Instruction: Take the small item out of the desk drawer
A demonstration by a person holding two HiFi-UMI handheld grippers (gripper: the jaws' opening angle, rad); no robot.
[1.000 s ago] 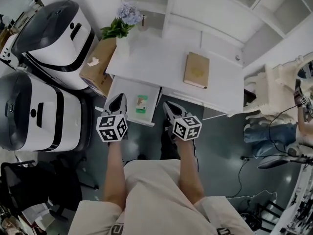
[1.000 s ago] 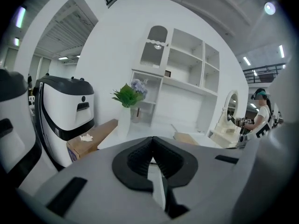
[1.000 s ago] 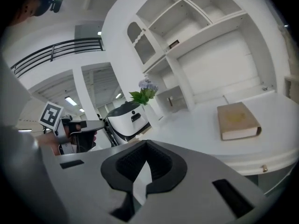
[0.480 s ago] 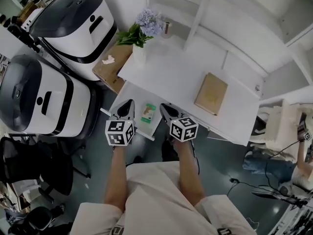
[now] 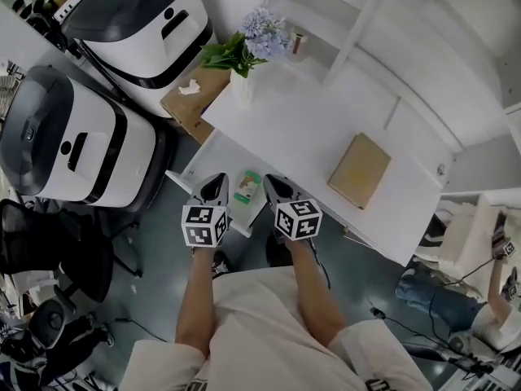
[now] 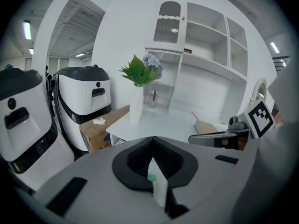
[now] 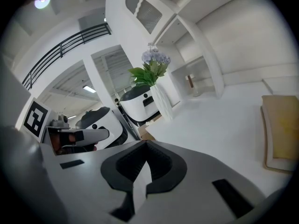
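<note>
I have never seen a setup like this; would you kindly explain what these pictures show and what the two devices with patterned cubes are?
There is no robot here. A person holds a two-jaw tool in each hand: the left gripper and the right gripper. The patterned cubes are part of them. The top-down picture comes from a camera on the person's head. The other two come from cameras riding on each gripper, looking along its jaws. Both pairs of jaws are shut and hold nothing. Below is a white desk with a tan book and a vase of flowers. Its drawer stands open with a small green-and-white item inside.
</note>
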